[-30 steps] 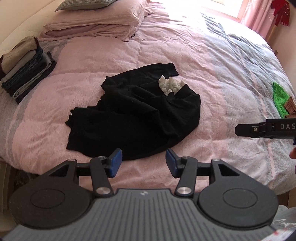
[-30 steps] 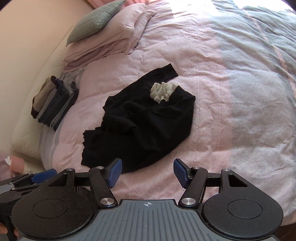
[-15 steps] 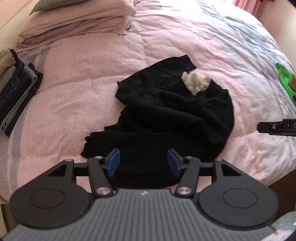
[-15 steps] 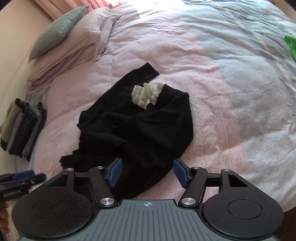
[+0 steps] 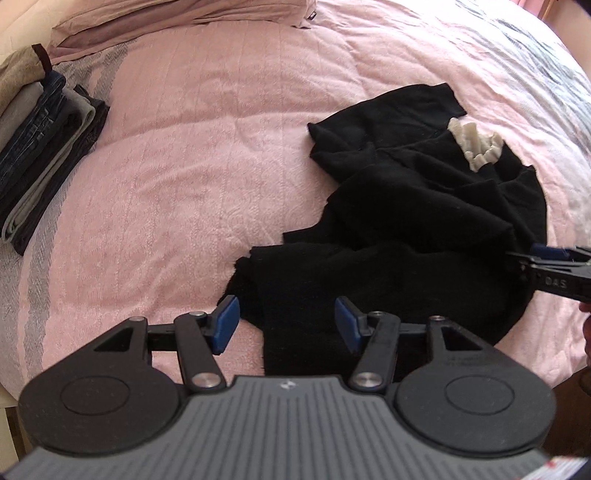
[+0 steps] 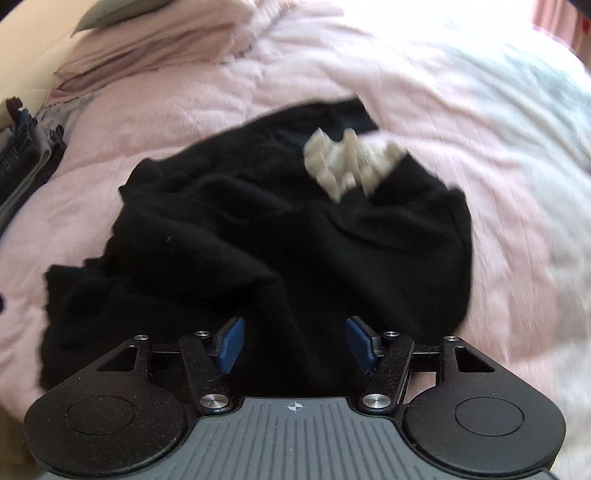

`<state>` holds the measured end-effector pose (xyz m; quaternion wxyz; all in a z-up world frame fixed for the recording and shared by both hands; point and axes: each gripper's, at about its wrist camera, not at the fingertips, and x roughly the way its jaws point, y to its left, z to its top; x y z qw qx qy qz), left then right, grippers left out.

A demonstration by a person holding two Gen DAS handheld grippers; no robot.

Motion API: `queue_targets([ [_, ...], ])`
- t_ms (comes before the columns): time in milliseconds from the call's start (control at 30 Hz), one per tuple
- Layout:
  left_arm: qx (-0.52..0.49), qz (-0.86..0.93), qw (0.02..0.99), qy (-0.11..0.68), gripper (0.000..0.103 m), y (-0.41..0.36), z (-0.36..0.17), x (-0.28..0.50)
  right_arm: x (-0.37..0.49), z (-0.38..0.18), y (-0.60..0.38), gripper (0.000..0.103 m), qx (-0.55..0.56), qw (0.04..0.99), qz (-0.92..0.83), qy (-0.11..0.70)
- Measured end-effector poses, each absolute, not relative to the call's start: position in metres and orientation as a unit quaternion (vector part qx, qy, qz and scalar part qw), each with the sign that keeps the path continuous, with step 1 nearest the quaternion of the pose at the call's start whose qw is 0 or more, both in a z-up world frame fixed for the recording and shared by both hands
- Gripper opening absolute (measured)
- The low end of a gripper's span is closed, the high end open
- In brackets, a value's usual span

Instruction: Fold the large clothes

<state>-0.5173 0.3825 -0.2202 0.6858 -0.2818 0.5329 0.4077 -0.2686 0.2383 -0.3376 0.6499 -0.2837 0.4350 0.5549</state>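
A crumpled black garment (image 5: 413, 229) with a white ruffled collar (image 5: 476, 146) lies on the pink bedspread (image 5: 207, 155). My left gripper (image 5: 286, 319) hovers open over the garment's near left corner, with black cloth between its blue pads but not pinched. The right gripper (image 5: 532, 260) shows at the right edge of the left wrist view, at the garment's right side. In the blurred right wrist view the right gripper (image 6: 295, 345) is low over the garment (image 6: 258, 240); its jaws are closing, with black cloth between the pads and a gap still showing.
A stack of folded jeans and clothes (image 5: 40, 147) lies at the left edge of the bed. Folded pink bedding and pillows (image 5: 177, 18) sit at the head. The far right of the bedspread turns grey-blue (image 5: 535, 55).
Both grippers have dropped and moved in close over the garment. The left one shifted toward its near left corner. The right gripper's jaws have narrowed slightly.
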Motion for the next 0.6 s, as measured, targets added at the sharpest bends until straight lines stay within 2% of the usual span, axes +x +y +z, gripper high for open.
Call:
queue_targets([
  [33, -0.28, 0.41, 0.684, 0.535, 0.053, 0.384, -0.223, -0.519, -0.267, -0.341, 0.237, 0.0, -0.273, 0.65, 0.566, 0.428],
  [200, -0.259, 0.409, 0.69, 0.539, 0.052, 0.397, -0.226, -0.525, -0.208, -0.301, 0.173, 0.0, -0.135, 0.738, 0.516, 0.414],
  [333, -0.226, 0.39, 0.713, 0.537, 0.049, 0.409, -0.225, -0.513, -0.13, -0.27, 0.08, 0.0, -0.037, 0.814, 0.378, 0.44],
  [467, -0.197, 0.343, 0.748, 0.533, 0.049, 0.417, -0.226, -0.481, -0.059, -0.276, 0.003, 0.002, 0.053, 0.838, 0.242, 0.487],
  [500, -0.187, 0.326, 0.759, 0.532, 0.049, 0.417, -0.228, -0.469, -0.042, -0.291, -0.012, 0.005, 0.069, 0.82, 0.218, 0.525],
  [533, -0.176, 0.31, 0.769, 0.53, 0.049, 0.418, -0.229, -0.456, -0.027, -0.308, -0.025, 0.018, 0.078, 0.787, 0.189, 0.582],
  [567, -0.169, 0.296, 0.778, 0.528, 0.049, 0.419, -0.231, -0.443, -0.015, -0.323, -0.036, 0.036, 0.079, 0.757, 0.159, 0.629],
  [600, -0.163, 0.283, 0.785, 0.527, 0.049, 0.421, -0.233, -0.431, -0.013, -0.33, -0.046, 0.039, 0.073, 0.745, 0.14, 0.648],
])
